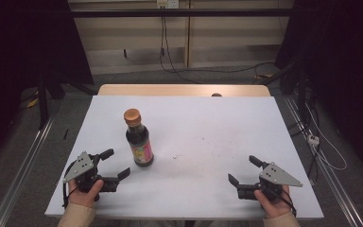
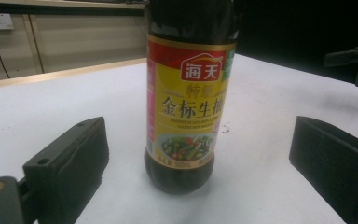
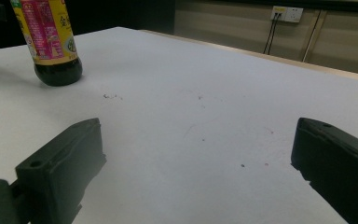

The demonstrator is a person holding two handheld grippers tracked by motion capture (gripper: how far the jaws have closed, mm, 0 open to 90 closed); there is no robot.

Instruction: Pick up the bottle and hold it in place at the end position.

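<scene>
Spreading my left fingers (image 1: 115, 164) wide and empty, I am lining up on the soy sauce bottle (image 1: 138, 139), which stands upright on the white desk (image 1: 203, 137) just ahead of them; my right fingers (image 1: 244, 170), equally open and empty, rest well apart at the near right. Next I judge I must ease forward until both pads flank the bottle's body, then close. Its yellow label (image 2: 186, 100) reads 海天 and 金标生抽.

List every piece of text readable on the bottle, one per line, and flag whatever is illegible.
"海天": white characters on the red badge at the top of the bottle's yellow label.
"金标生抽": dark characters across the label's middle.
Small lines under them and at the label's foot: too blurred to read.
Pink side panel: print too small to read.
</scene>
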